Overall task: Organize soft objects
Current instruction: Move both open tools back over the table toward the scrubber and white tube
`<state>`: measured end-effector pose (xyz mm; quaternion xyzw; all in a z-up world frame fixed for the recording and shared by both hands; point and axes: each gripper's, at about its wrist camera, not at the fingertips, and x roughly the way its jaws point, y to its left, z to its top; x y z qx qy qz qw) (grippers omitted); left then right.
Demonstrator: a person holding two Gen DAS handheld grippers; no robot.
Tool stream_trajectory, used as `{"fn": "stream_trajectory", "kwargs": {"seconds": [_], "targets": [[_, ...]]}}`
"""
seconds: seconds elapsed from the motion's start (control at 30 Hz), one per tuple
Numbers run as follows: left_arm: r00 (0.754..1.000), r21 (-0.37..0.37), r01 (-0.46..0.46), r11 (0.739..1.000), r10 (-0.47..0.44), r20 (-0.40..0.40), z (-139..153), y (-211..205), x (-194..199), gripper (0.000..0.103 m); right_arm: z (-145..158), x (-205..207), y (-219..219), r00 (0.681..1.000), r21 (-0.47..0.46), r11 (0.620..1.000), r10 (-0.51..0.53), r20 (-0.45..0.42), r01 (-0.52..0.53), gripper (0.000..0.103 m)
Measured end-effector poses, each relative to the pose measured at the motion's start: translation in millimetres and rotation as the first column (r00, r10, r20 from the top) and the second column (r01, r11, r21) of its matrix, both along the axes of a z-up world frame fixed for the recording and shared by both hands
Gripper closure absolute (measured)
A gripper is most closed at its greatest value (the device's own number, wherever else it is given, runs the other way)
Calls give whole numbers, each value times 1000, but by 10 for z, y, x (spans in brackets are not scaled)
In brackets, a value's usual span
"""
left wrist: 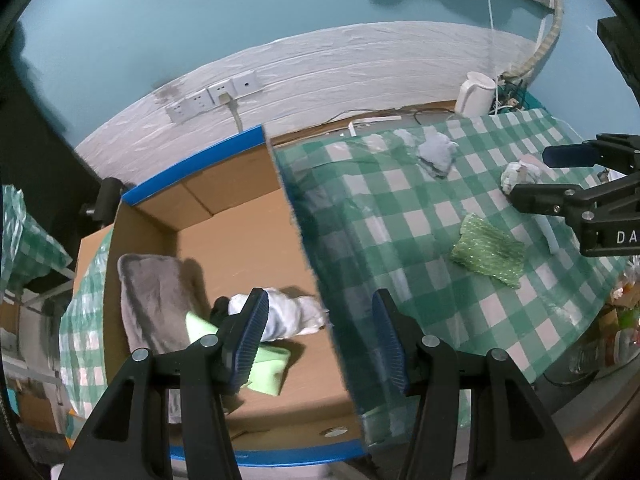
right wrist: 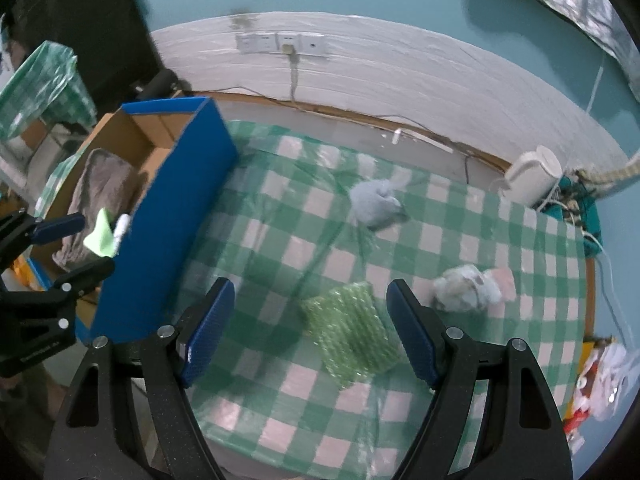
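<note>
Left gripper (left wrist: 320, 336): jaws spread wide, nothing between them, positioned over the right wall of the cardboard box (left wrist: 256, 216). Right gripper (right wrist: 310, 332): jaws likewise spread and empty, positioned over the worktop (right wrist: 288, 208) with the green bubble pouch (right wrist: 352, 332) lying between and just beyond its fingertips.

Box contents, seen from the left wrist: a grey towel (left wrist: 154, 296) against the left wall, a white cloth (left wrist: 292, 314) near the middle of the floor, and a light green cloth (left wrist: 264, 364) partly beneath the white one.

Worktop, covered in green-and-white check: the bubble pouch near the front, a crumpled pale bundle (right wrist: 468, 288) just to its right with a pink piece (right wrist: 505, 279) touching it, and a light blue cloth (right wrist: 376, 204) further back, well apart from both. A white kettle (right wrist: 532, 178) stands at the rear right corner.
</note>
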<state>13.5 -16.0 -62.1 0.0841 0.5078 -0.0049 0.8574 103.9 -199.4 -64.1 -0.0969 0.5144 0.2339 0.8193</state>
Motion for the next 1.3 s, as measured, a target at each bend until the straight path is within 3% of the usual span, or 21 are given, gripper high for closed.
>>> {"fn": "stream_trajectory", "kwargs": {"seconds": [0.77,1.3], "targets": [[994,16,103,995,-103,-45,-152,-725,237,48,-257,141,-1004,987,-6,988,-157,-23,157,24],[986,13,145,989,-143,-81,-373,-1060,417,48,-622,245,-1299,973,-39,977,-214,-82,211,24]]}}
